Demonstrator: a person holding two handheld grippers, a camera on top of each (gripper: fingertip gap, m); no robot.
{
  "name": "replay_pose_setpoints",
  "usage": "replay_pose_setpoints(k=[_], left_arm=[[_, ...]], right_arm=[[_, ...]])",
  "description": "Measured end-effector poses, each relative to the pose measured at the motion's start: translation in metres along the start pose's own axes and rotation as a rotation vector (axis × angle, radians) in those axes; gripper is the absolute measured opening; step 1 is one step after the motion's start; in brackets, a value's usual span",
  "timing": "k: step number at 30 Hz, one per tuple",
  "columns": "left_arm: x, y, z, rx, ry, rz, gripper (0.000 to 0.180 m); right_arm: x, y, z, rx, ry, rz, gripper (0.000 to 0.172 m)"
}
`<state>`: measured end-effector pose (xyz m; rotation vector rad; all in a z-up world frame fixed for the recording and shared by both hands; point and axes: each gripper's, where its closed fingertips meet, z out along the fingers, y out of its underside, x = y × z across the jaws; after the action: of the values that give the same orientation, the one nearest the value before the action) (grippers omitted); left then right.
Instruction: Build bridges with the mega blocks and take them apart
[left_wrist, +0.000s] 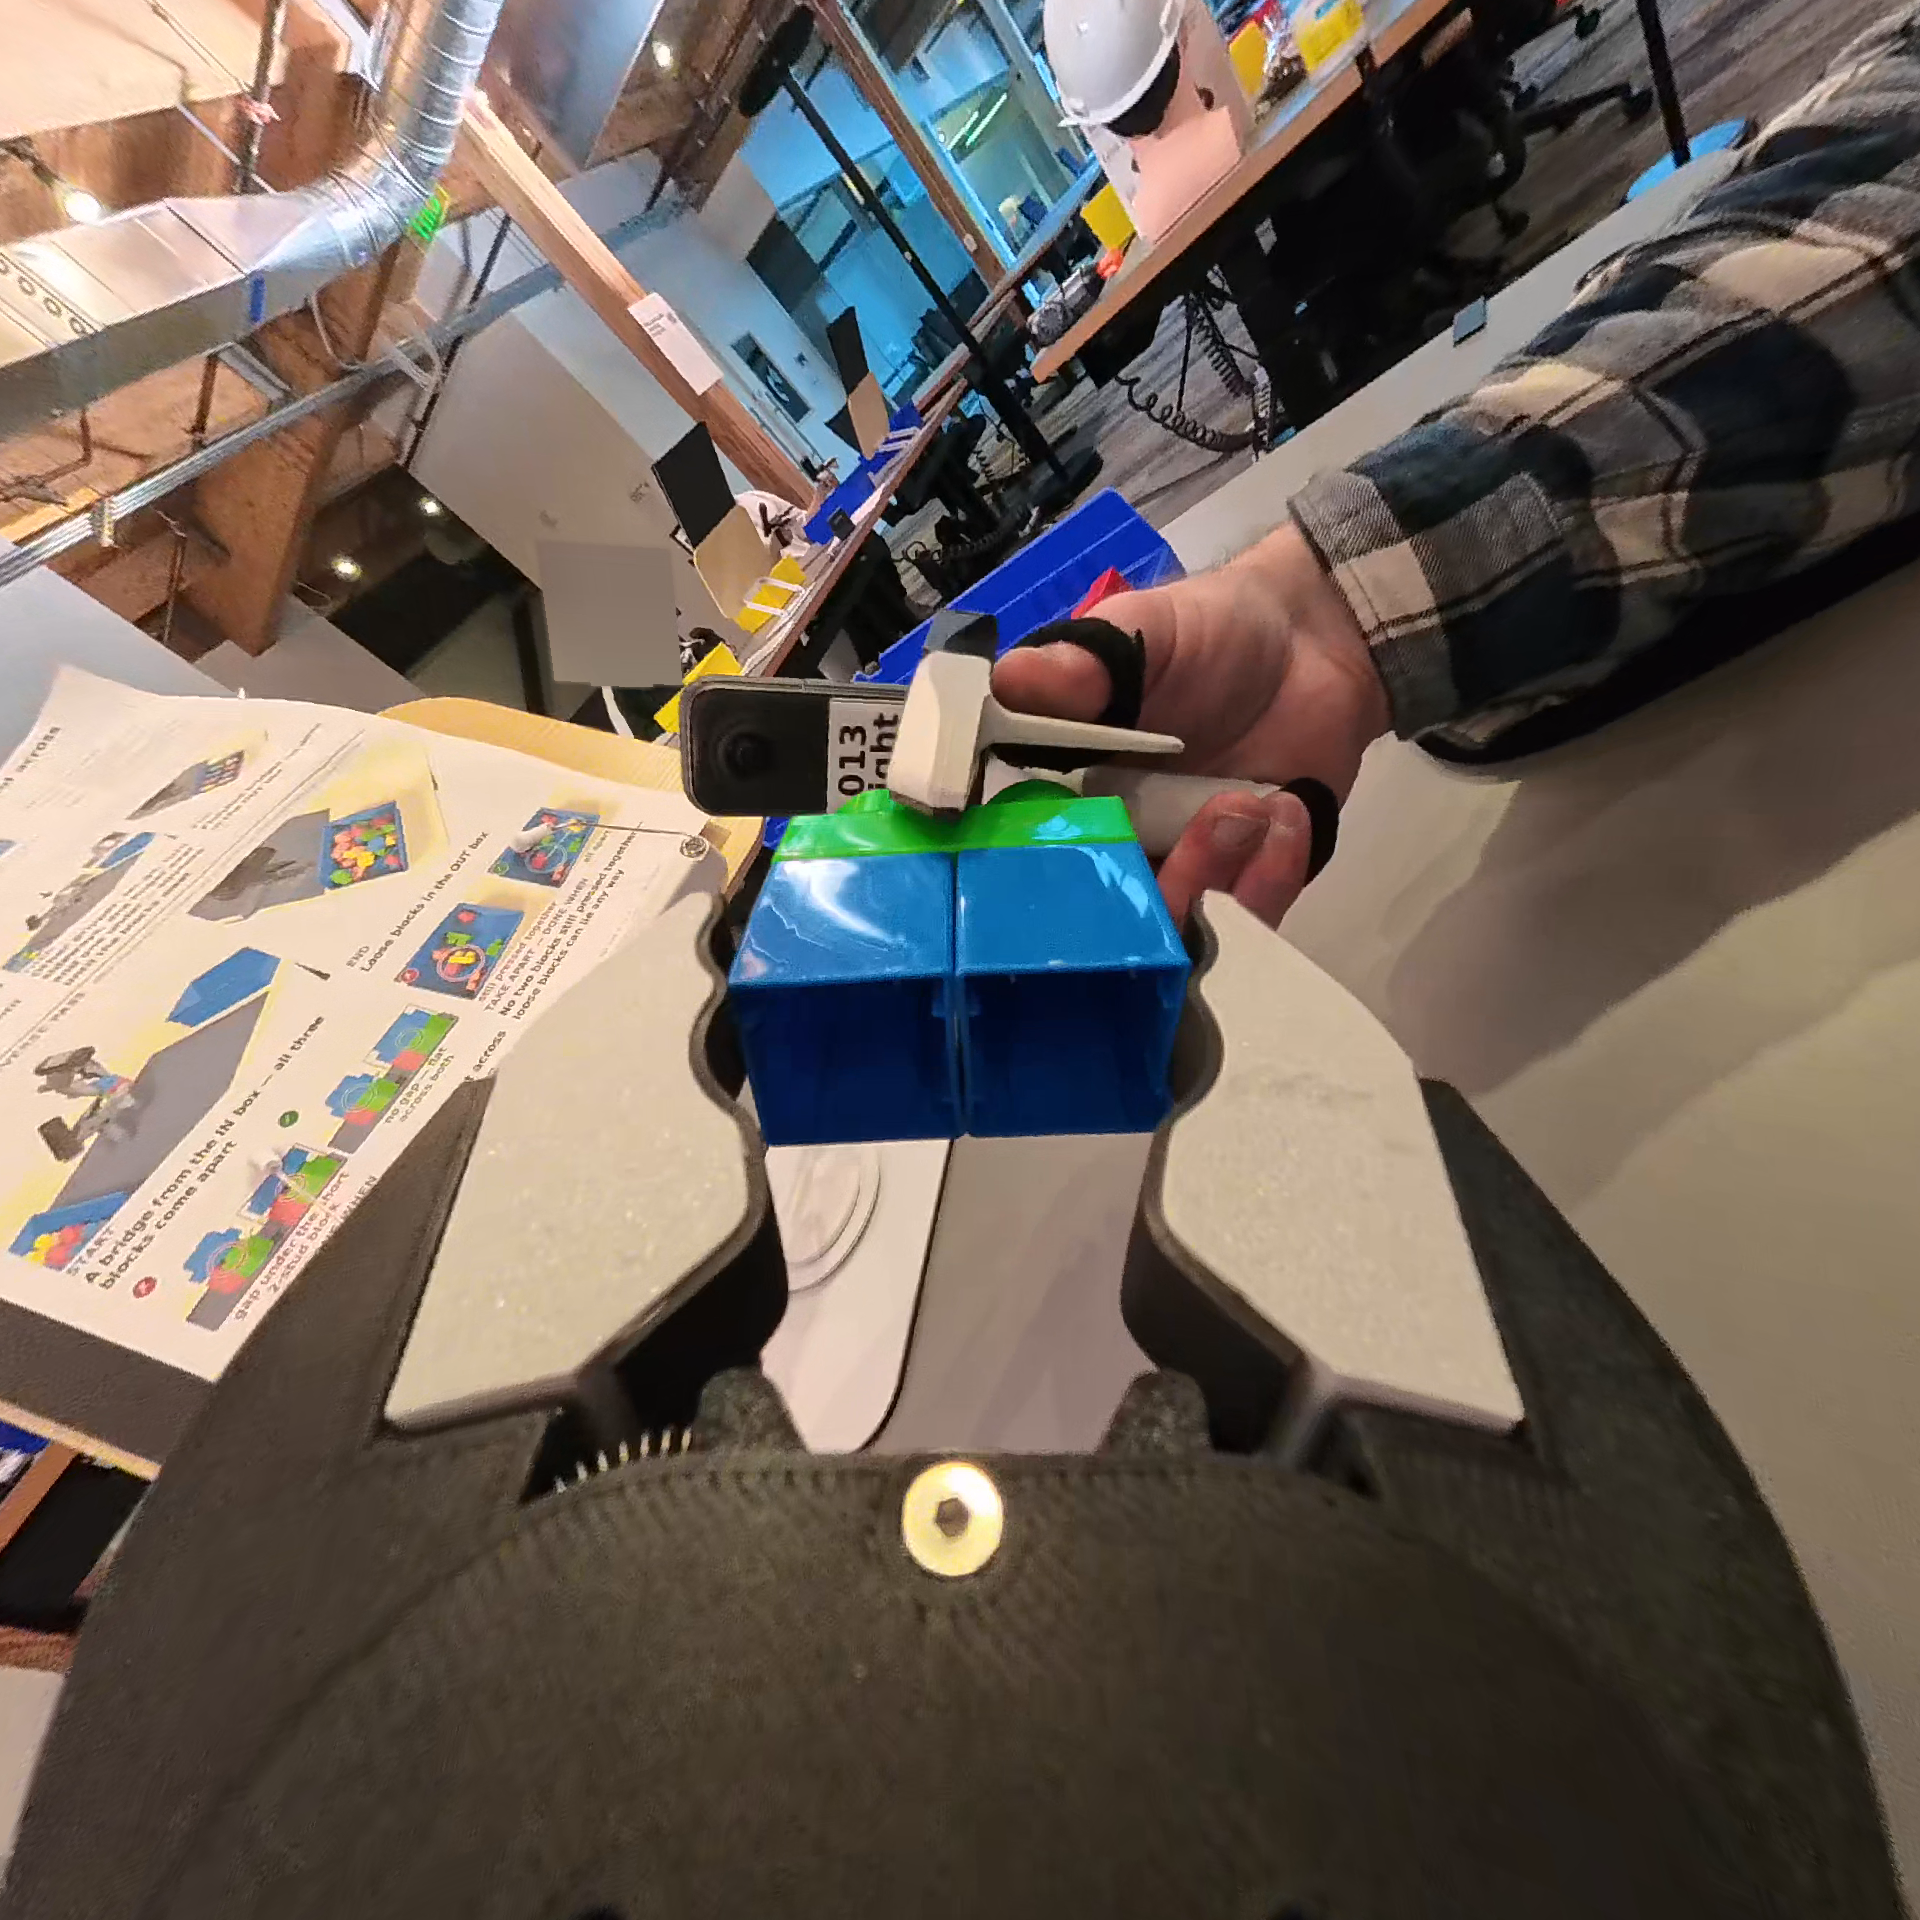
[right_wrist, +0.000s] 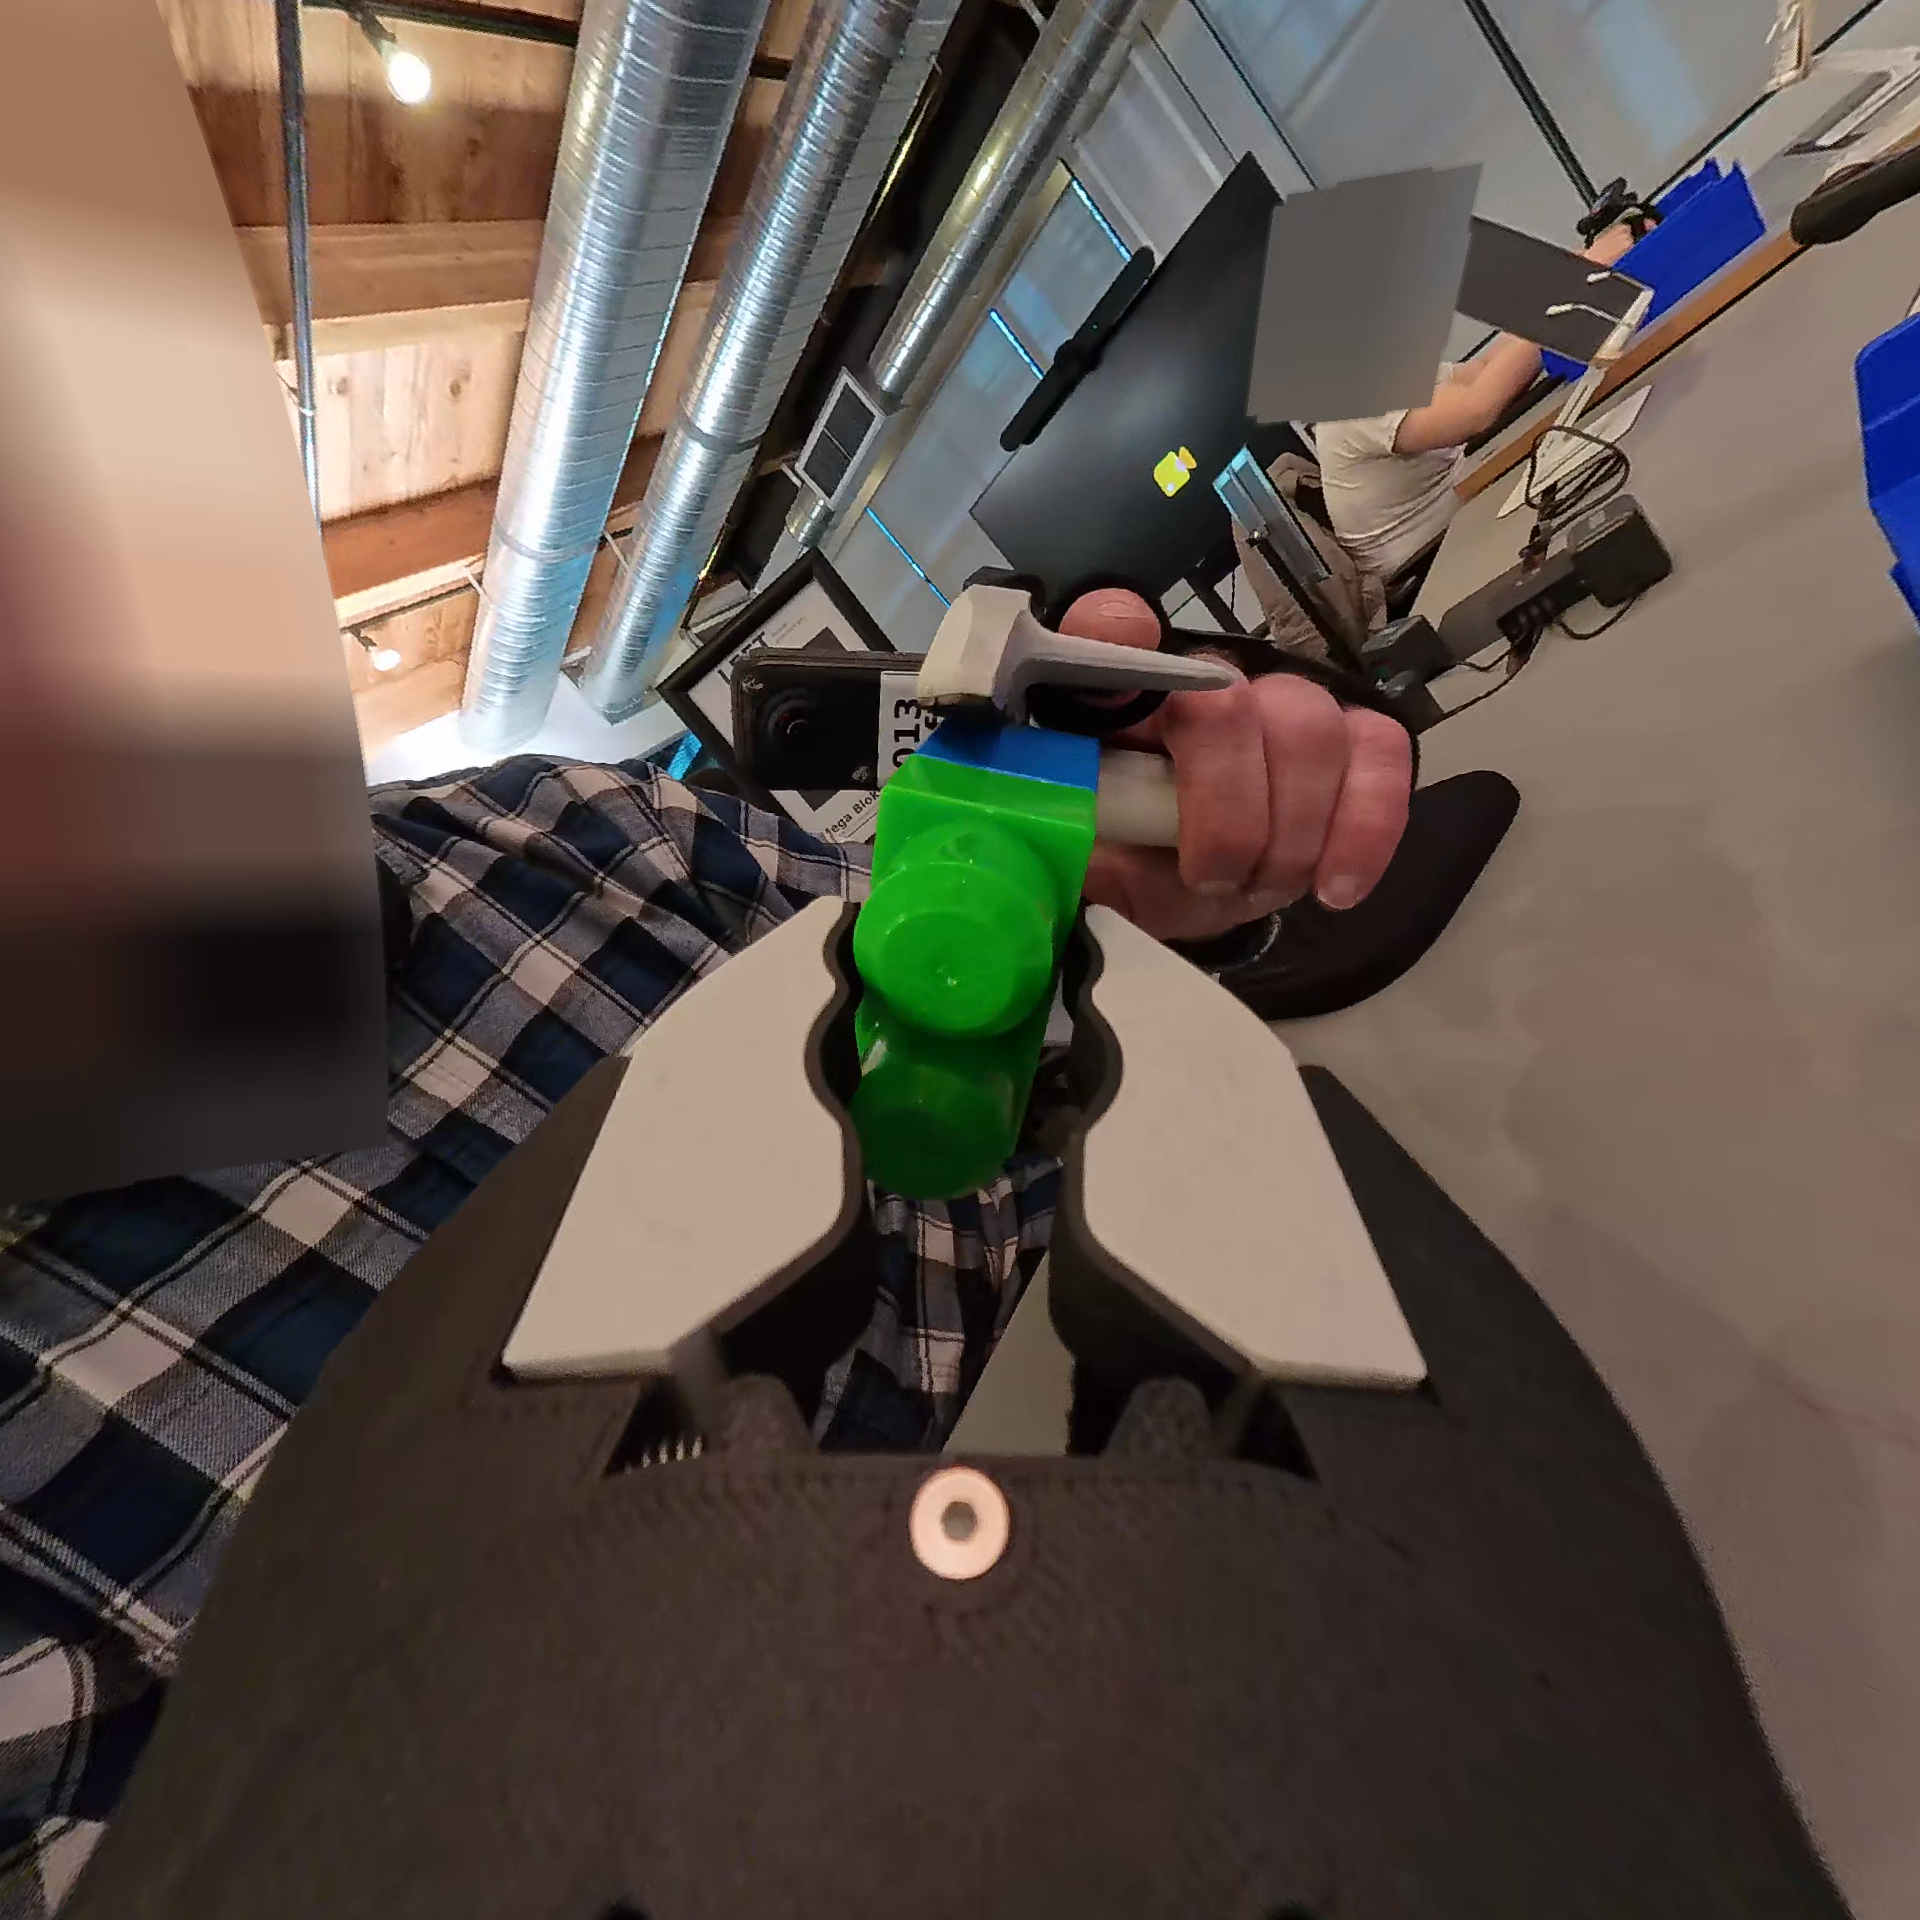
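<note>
Above the grey table (left_wrist: 1621, 1039), left gripper (left_wrist: 961, 997) clamped the two blue blocks (left_wrist: 961, 997), right gripper (right_wrist: 961, 997) clamped the green block (right_wrist: 966, 935) capping them; best separated with a straight, steady pull, no twisting.

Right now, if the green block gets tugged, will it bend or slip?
The green block looks like hard, glossy plastic, so it probably stays stiff. That shine could make it a bit slippery, though the right gripper clamps it from both sides. It appears hollow like the blue blocks under it, so likely light.
</note>
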<state>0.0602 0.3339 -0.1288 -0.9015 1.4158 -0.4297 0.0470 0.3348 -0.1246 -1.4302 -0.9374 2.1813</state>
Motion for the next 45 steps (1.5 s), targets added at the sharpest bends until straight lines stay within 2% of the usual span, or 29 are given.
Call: replay_pose_setpoints(k=[7, 10, 18, 21, 25, 45], left_arm=[[0.000, 0.002, 0.001, -0.006, 0.006, -0.021, 0.079], [0.001, 0.006, 0.004, -0.028, 0.008, -0.014, 0.085], [0.001, 0.007, 0.005, -0.022, 0.013, -0.030, 0.081], [-0.001, 0.007, 0.003, -0.023, 0.011, -0.026, 0.081], [0.003, 0.007, 0.003, -0.026, 0.024, -0.016, 0.081], [0.015, 0.007, -0.010, -0.157, 0.032, 0.033, 0.074]], right_arm=[[-0.002, -0.001, -0.001, 0.014, -0.013, -0.011, 0.038], [-0.003, 0.000, -0.001, 0.008, -0.009, -0.012, 0.038], [-0.003, -0.002, -0.002, 0.029, 0.011, -0.038, 0.038], [-0.002, -0.003, -0.003, 0.032, 0.038, -0.022, 0.055], [-0.001, 0.000, -0.002, 0.008, 0.055, -0.022, 0.037], [-0.006, 0.016, 0.006, -0.117, 0.022, -0.021, 0.036]])
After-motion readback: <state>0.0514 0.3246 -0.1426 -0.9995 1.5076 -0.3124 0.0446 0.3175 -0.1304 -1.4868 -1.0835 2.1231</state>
